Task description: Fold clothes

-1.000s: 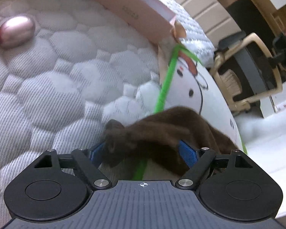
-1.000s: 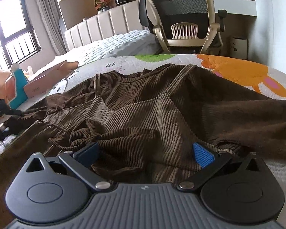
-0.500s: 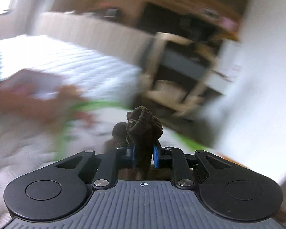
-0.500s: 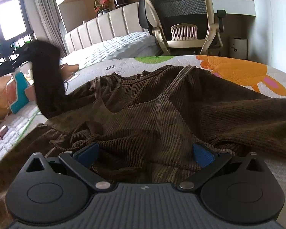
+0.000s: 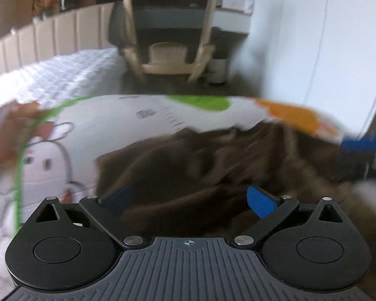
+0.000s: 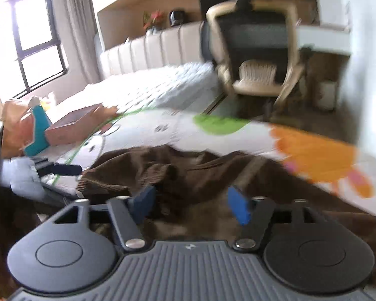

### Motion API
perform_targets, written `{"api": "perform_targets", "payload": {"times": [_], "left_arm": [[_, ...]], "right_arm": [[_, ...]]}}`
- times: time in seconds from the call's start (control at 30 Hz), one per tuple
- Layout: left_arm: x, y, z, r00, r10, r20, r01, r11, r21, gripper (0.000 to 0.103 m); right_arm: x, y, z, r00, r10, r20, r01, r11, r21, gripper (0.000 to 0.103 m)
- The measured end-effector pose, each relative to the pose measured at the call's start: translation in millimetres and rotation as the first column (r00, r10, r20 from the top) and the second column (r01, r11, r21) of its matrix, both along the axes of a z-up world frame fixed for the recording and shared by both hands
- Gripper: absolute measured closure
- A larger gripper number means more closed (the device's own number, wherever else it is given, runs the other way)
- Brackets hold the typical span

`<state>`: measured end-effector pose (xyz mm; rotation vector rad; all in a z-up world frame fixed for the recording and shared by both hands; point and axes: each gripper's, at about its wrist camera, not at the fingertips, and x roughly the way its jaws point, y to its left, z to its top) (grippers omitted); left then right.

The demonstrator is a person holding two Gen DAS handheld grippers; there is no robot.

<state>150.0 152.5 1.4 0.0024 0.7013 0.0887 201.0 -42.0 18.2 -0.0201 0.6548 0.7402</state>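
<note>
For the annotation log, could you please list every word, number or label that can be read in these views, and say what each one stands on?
"10": printed on the white cartoon mat near its far edge, right wrist view; blur makes it a likely reading only.
Dark printed block and ruler-like tick marks on the same mat, left wrist view: too blurred to read.
Pink cardboard box: no print legible.
Nothing else can be read.
</note>
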Motion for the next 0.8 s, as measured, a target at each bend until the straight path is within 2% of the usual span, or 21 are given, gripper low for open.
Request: {"api": "perform_targets", "payload": {"times": [0.07,0.23,0.43,0.57,0.8], "left_arm": [[0.4,8.2,-7.6,0.999,0.028,-0.032,-0.027,1.000,0.005,0.001],[1.1,18.9,-10.9,0.998,0.035,-0.045,-0.034,0.999,0.005,0.001],[0.6,20.7,-16.3,0.999,-0.026,-0.040,0.026,1.000,-0.002,0.002],[-2.1,19.8,-19.0,0.998,-0.055,-0.027,0.056,0.998,0.008,0.002],[-1.5,20.4,-23.9,0.996,-0.081,-0.035,0.082,0.996,0.019,0.004]], "right_arm": [[13.4,23.0,-12.4,1.000,0.015,-0.017,-0.016,0.999,-0.036,0.045],[29.2,58.6,-39.1,0.999,0.034,-0.036,-0.037,0.996,-0.087,0.057],[31.8,78.8,-51.1,0.997,0.075,-0.037,-0.078,0.992,-0.097,0.057],[27.6,75.3,-47.0,0.997,0.073,-0.001,-0.073,0.993,-0.095,0.052],[24.7,52.7,-25.4,0.995,0.001,0.103,0.007,0.997,-0.081,0.052]]}}
